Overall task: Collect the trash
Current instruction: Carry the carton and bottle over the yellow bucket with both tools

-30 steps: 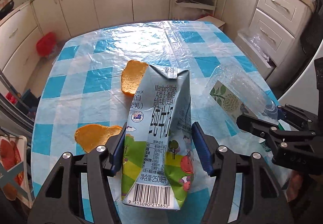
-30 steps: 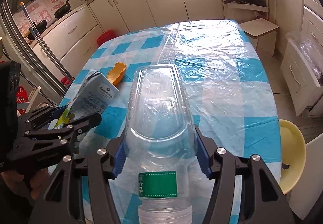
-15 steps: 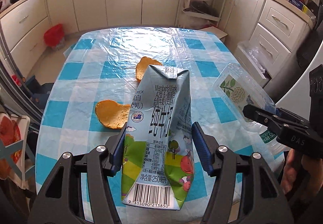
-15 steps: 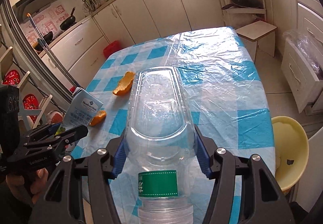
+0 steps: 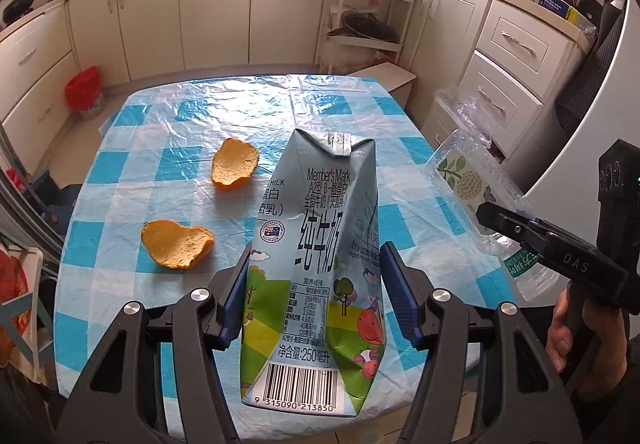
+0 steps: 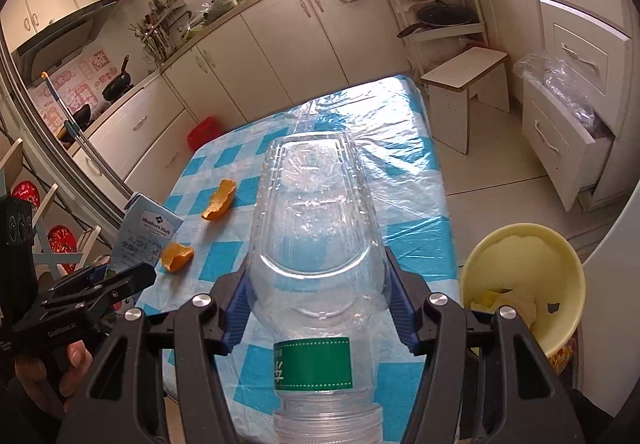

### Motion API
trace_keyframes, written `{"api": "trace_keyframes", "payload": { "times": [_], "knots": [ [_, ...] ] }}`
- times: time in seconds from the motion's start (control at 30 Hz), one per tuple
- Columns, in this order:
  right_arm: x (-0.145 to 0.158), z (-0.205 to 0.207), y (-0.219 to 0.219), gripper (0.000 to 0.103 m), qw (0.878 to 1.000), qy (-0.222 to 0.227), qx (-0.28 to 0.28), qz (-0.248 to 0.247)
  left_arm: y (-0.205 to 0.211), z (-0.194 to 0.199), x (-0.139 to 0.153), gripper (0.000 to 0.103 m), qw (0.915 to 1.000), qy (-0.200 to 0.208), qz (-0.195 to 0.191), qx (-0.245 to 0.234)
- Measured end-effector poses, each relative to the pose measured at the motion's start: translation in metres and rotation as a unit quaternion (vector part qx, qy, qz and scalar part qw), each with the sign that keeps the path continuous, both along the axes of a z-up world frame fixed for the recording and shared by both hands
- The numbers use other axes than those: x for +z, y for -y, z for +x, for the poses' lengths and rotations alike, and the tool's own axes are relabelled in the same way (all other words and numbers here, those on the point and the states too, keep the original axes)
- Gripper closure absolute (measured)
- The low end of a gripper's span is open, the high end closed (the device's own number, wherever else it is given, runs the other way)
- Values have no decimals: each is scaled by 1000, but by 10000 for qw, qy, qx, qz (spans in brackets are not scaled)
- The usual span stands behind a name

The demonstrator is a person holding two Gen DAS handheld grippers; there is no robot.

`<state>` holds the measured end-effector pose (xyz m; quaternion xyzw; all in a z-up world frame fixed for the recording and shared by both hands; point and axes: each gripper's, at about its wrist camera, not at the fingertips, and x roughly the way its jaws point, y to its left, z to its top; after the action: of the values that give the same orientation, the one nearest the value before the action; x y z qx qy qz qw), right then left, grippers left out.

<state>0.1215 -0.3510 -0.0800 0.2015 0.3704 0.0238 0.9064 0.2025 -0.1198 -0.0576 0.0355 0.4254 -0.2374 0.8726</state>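
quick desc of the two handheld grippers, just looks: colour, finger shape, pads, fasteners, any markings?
Both match: matte black angular frames, two fingers each with blue ribbed pads and silver round-head bolts at the pivots. Left gripper seen from the other camera shows small white lettering, too blurred to read, and a black boxy block with round ports. Right gripper seen from the left camera carries "DAS" on its arm. No cables or sleeves visible.

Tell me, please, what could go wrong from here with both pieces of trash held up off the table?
1. The left hand-held gripper pinches a creased milk carton low on its body; it could buckle and slip out.
2. The right hand-held gripper clamps a smooth clear bottle, which may slide from the pads.
3. Two orange peels lie on the table; with both grippers full they could be forgotten.
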Motion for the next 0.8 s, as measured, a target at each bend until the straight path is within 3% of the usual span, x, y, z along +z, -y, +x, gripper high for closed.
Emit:
{"api": "trace_keyframes", "payload": {
  "times": [0.33,0.57,0.8],
  "knots": [
    [-4,-23,47,45,9978,-139,-645,-26,45,-14,5,45,9994,179,159,-256],
    [-16,-21,85,45,9926,-608,-1016,-268,76,-21,10,45,9985,196,99,-503],
    [-41,1,108,45,9822,-1367,-1032,-765,96,-24,11,45,9978,156,32,-648]
  ]
}}
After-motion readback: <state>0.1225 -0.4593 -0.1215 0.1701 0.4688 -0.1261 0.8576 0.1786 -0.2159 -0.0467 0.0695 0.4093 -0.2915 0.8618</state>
